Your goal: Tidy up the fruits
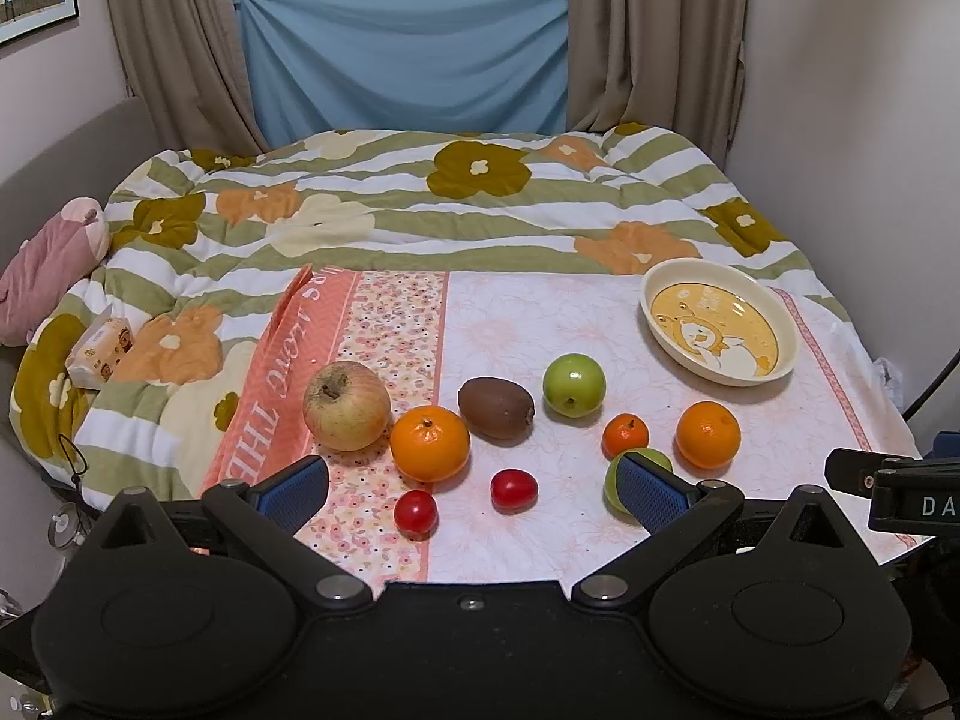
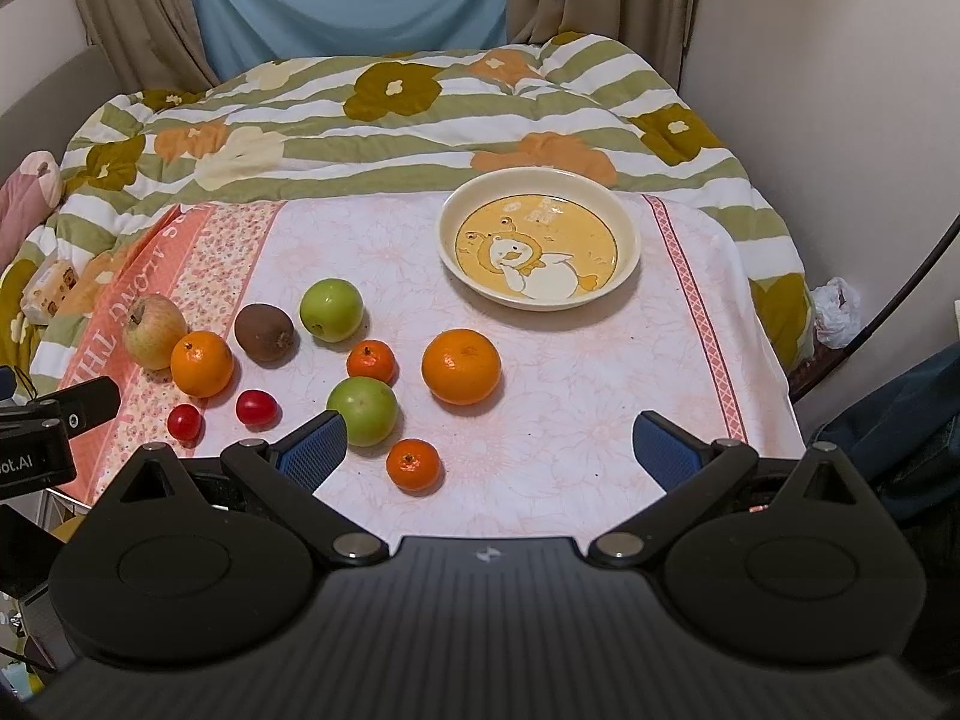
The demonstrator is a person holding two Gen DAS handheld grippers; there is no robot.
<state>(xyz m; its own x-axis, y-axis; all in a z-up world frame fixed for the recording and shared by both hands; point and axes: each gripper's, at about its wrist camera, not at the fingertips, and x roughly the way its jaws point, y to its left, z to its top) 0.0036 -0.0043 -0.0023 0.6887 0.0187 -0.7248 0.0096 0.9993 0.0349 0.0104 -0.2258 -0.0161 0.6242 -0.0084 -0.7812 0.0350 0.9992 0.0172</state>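
While both grippers are hovering low at the near edge of the table (image 2: 540,468), nothing is getting picked yet. The left gripper (image 1: 471,486) is sitting w/ jaws spread wide and empty; the right gripper (image 2: 489,450) is doing the same, wide and holding nothing.

Fruit is lying loose on the pink cloth, mostly around 9–11 o'clock from the right gripper: yellowish apple (image 2: 153,331), big orange (image 2: 201,363), kiwi (image 2: 264,333), green apple (image 2: 331,309), two cherry tomatoes (image 2: 257,407), small mandarin (image 2: 371,361), second green apple (image 2: 362,411), second big orange (image 2: 461,366) at approx 12, another mandarin (image 2: 413,465) nearest. The empty duck plate (image 2: 630,246) is waiting at 12–1 o'clock, well apart from the pile; prob the drop spot.

Risks, as I'm judging them:
- Round fruit is prone to rolling: a jaw nudging one off-centre could be sending it off the near edge.
- Fruits are sitting close, some touching (yellowish apple + orange), so wide jaws may be bumping neighbours.
- Tomatoes are soft; squeezing hard could be splitting them.
- Plate is shallow, so stacked fruit may be rolling out.
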